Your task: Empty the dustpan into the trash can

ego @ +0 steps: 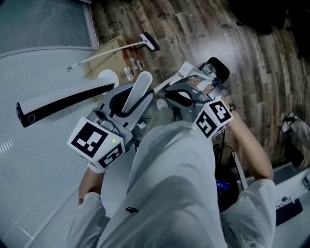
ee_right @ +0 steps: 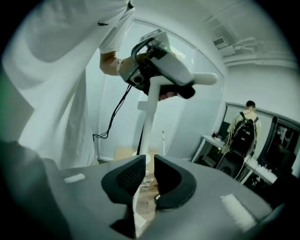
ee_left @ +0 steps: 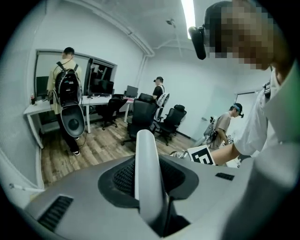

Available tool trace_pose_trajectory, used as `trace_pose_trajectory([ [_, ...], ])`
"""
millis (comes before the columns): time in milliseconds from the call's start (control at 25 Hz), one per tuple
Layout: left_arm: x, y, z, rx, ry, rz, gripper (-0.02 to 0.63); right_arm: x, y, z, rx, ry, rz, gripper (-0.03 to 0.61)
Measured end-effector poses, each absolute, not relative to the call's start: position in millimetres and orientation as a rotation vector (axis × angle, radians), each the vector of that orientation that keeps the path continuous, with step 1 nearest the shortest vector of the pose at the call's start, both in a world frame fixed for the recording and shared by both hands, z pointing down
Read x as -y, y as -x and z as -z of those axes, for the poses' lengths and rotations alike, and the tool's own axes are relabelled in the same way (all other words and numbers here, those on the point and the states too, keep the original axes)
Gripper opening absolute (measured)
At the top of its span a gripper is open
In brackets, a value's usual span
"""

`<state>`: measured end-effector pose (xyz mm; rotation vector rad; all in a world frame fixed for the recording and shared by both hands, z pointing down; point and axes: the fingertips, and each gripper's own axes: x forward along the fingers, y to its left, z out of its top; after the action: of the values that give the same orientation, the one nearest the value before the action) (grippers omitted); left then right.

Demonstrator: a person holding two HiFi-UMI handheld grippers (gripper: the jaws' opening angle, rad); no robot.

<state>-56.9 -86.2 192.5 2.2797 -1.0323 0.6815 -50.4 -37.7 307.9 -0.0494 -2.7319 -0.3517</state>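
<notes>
Dim head view; ceiling strip light (ee_left: 189,11) glares; fisheye edges dark, warped.

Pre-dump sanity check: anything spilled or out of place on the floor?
Yes. A broom lies flat on the wood floor across a cardboard sheet, and small scraps lie loose at the sheet's edge. The left tool grips a white handle; no trash can shows in any view.
</notes>
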Motion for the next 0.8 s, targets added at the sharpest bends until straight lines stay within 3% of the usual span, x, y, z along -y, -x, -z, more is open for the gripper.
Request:
trace_pose_trajectory([
  [200, 72.3, 95.7, -209.8, 1.111, -2.147, -0.646, 0.114, 59.5, 24.5, -317.6, 2.694, -0.196, -0.014, 0.049],
  [800, 78.0, 165.4, -343.4, 1.399, -1.814, -0.491, 0.112, 121.0, 13.9, -275.4, 2.729, -0.775, -0.406, 0.012],
])
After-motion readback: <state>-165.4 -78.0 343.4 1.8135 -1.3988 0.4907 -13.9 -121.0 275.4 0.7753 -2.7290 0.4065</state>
